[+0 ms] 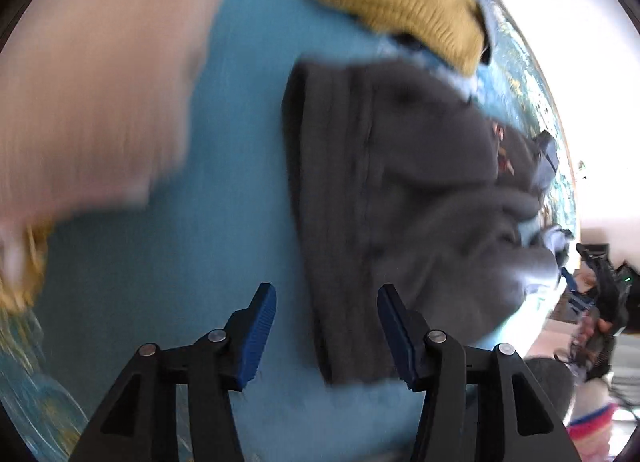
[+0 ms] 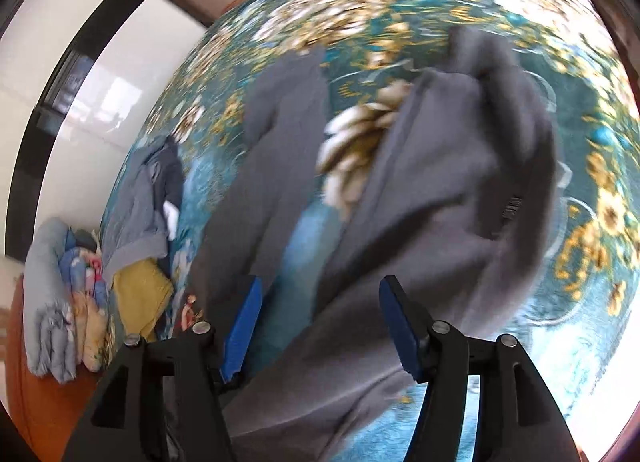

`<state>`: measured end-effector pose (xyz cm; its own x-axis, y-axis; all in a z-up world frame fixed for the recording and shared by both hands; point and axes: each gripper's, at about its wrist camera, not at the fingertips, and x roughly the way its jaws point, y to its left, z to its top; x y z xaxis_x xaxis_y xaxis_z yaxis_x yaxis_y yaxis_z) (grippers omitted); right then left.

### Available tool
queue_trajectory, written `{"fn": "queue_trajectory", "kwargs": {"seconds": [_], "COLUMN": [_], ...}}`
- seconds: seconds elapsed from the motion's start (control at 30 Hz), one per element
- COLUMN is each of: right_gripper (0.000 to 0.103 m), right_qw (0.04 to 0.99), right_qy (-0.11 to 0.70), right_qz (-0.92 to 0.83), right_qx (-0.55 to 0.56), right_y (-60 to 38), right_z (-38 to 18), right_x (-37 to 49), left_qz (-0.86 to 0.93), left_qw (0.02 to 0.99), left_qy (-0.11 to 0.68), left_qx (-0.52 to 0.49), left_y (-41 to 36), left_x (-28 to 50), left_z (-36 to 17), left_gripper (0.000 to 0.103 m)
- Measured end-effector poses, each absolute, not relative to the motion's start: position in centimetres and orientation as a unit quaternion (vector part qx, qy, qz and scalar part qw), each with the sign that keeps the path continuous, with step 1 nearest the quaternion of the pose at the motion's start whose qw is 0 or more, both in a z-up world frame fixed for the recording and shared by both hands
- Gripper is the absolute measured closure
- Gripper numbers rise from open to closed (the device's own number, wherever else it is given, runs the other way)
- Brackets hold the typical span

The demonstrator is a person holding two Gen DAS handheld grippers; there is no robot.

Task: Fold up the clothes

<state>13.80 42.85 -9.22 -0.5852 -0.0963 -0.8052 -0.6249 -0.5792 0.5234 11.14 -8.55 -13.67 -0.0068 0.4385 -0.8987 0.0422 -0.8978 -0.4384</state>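
Note:
A dark grey garment [image 1: 400,190] lies rumpled on a blue surface [image 1: 224,222], its straight hem toward the left. My left gripper [image 1: 326,326] hovers open just above that hem edge, nothing between its blue pads [image 1: 256,338]. In the right wrist view the same grey garment [image 2: 432,198] spreads over a teal floral carpet [image 2: 592,222], sleeves or legs stretching away. My right gripper [image 2: 320,326] is open above the cloth and holds nothing. Both views are motion-blurred.
A mustard knit garment [image 1: 400,6] lies beyond the grey one. A blurred pinkish cloth [image 1: 100,82] fills the left. A pile of grey and blue clothes [image 2: 148,198], a yellow piece [image 2: 140,294] and folded bedding [image 2: 60,302] sit at the carpet's left edge.

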Motion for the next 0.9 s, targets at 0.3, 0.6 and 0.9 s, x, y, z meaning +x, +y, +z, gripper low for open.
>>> {"fn": "queue_trajectory", "kwargs": {"seconds": [0.3,0.6,0.9], "right_gripper": [0.039,0.039,0.052], "right_qw": [0.224,0.284,0.232], "right_qy": [0.461,0.485,0.570], "right_qz": [0.755,0.721,0.693], "right_qx": [-0.409,-0.406,-0.376], "right_y": [47.9,52.0,53.2], "right_z": [-11.0,-14.0,-16.1], "right_x": [18.2,19.8,19.2], "left_qz": [0.581,0.523,0.521], "left_qw": [0.173,0.144,0.077], "left_qy": [-0.237,-0.318,-0.388], "left_qx": [-0.759,-0.778,-0.756], "left_y": [-7.8,-6.2,-7.3], "left_x": [14.1,15.3,15.7], "left_z": [-17.0,-19.7,-19.7], "left_gripper": [0.041,0.041,0.067]}}
